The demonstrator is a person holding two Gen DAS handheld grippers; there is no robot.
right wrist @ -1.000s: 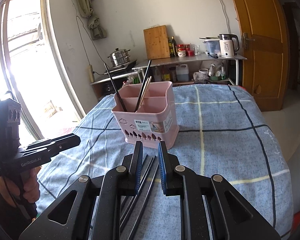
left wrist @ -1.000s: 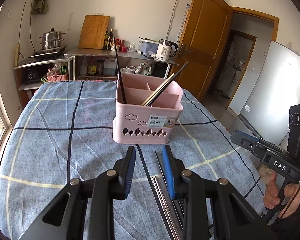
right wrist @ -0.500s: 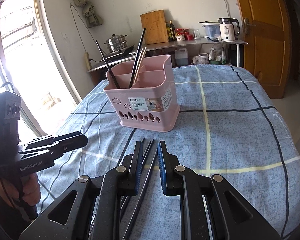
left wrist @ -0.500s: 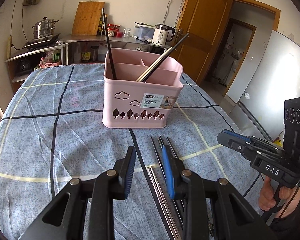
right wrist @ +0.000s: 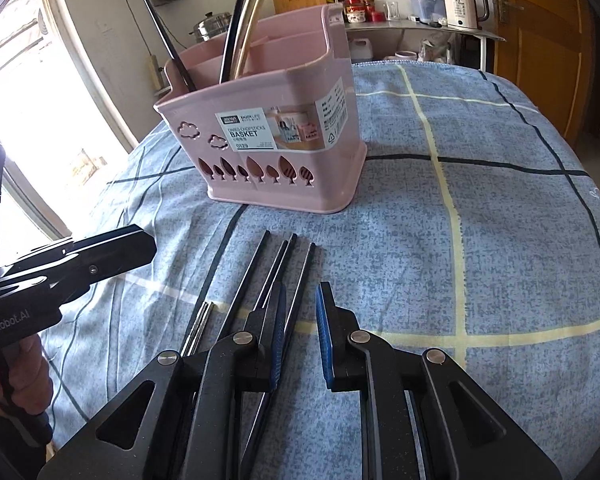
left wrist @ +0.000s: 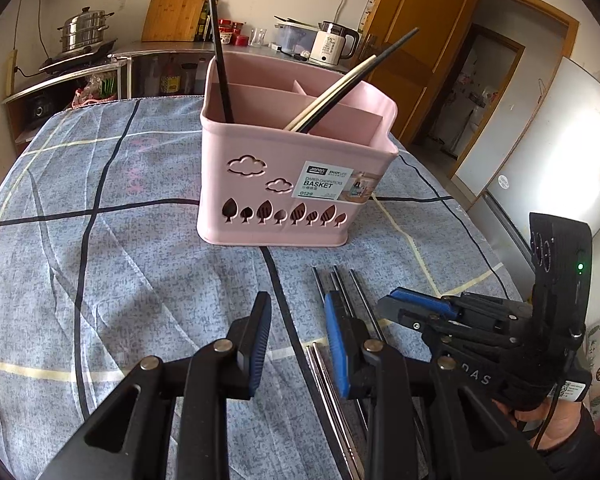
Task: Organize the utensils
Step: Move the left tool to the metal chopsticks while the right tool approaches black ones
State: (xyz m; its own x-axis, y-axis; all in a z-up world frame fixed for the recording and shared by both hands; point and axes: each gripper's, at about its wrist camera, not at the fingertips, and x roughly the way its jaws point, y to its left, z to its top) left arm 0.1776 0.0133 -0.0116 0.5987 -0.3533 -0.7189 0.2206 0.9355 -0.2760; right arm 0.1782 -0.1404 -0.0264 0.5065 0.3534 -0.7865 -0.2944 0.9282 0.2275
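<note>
We are in a small kitchen with a wooden door, a kettle on a steel shelf and a bright window, and the counter (right wrist: 500,208) before us is spread with a blue checked cloth. On it stands a pink basket (left wrist: 292,184) with dividers; one dark chopstick (left wrist: 219,40) leans in its left compartment, and a dark and a pale one lean together in another. The loose chopsticks (right wrist: 276,268) lie flat on the cloth just in front of the basket, dark ones side by side with a shiny metal pair (right wrist: 198,326) next to them. Our left tongs (left wrist: 296,336) hang over the cloth with a clear gap between the pads and nothing in them; the right tongs (right wrist: 302,328) are likewise parted and empty, poised above the dark sticks, one of which seems to run beneath the gap. We judge these sticks light, stiff and thin, and the metal ones likely slippery; lying flush on soft cloth, they will be awkward to get under and may roll or pivot. We would take one near its middle, across its width, so it does not swing when lifted toward the basket.
</note>
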